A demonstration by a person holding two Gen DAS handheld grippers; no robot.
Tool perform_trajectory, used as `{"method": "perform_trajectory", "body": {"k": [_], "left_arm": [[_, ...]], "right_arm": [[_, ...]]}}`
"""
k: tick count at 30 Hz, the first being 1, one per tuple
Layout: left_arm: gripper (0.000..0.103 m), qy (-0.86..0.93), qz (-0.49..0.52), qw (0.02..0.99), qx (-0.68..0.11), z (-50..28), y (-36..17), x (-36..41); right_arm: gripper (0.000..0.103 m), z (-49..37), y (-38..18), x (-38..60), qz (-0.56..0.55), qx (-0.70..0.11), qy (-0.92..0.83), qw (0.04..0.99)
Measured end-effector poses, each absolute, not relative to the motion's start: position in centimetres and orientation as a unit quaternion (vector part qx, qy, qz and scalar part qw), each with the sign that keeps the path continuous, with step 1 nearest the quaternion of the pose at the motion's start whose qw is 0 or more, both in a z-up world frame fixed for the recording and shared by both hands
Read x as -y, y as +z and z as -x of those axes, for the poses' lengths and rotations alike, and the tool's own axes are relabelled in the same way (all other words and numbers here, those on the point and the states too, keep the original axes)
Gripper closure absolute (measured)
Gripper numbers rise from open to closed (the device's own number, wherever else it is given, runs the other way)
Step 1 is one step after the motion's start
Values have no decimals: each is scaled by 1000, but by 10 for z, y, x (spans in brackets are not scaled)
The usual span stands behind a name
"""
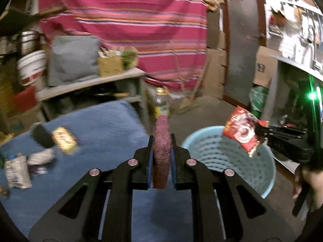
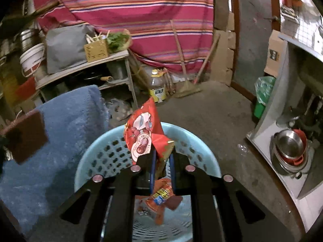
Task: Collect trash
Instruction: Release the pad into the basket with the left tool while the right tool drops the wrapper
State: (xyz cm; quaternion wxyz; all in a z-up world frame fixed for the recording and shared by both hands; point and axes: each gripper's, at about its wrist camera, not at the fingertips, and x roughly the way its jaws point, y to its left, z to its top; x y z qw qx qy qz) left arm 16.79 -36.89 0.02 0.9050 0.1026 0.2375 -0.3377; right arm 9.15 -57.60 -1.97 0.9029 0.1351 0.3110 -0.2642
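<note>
Cluttered storeroom, pale blue perforated plastic basket [image 2: 97, 157] already holding wrappers.
Right gripper [image 2: 162, 155] clenches red snack packet [image 2: 145, 129], left gripper [image 1: 161, 145] maroon scouring pad [image 1: 161, 151]; wrappers [image 1: 64, 140] remain.

Trash count, table and basket

One maroon scouring pad [image 1: 161, 151]; one red snack wrapper [image 1: 242, 134] held aloft; one light blue basket [image 1: 262, 181] with one orange wrapper [image 2: 161, 197] inside; on the blue cloth [image 1: 105, 121], one gold packet [image 1: 64, 140], one black item [image 1: 42, 136], roughly two silvery wrappers [image 1: 18, 171], too blurred to be sure.

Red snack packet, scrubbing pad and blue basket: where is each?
Red snack packet [image 2: 141, 133]: right wrist view, printed front.
Scrubbing pad [image 1: 161, 151]: left wrist view, narrow edge.
Blue basket [image 2: 101, 157]: right wrist view, perforated wall.
</note>
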Motion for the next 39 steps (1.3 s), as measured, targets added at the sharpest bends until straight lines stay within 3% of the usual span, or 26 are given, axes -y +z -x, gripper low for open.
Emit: {"method": "perform_trajectory", "body": {"k": [7,16,18,20,26,31,33,35,36,39], "left_arm": [[90,-370,-106,881,-277,-170,-29,435],[87,-382,-124,859,-319,-186,-49,459],[72,-379,-123,859,-323,-188,-49,456],[47,-370,-118,865,-320,-190,-46,448],[23,-343,-99,886,-296,-190,-27,411],[10,-304,-84,911,-267,-185,-7,367],[8,-293,-85,917,-257,-182,0,353],[6,-275,-88,927,-240,-177,8,336],[6,-269,-89,930,-235,-176,10,327],[6,-253,-88,937,-226,-177,16,297]], "right_arm": [[91,-84,-28,599,-139,-324,-285,891],[91,-89,-39,602,-160,-345,-277,882],[91,-91,-41,602,-164,-350,-276,880],[91,-93,-43,601,-161,-357,-274,878],[90,-103,-44,590,-149,-368,-270,877],[87,-116,-49,577,-137,-386,-271,871],[81,-122,-53,574,-135,-400,-277,863],[50,-126,-56,569,-133,-409,-284,857],[42,-127,-56,568,-131,-411,-288,855],[38,-131,-54,560,-117,-414,-302,851]]}}
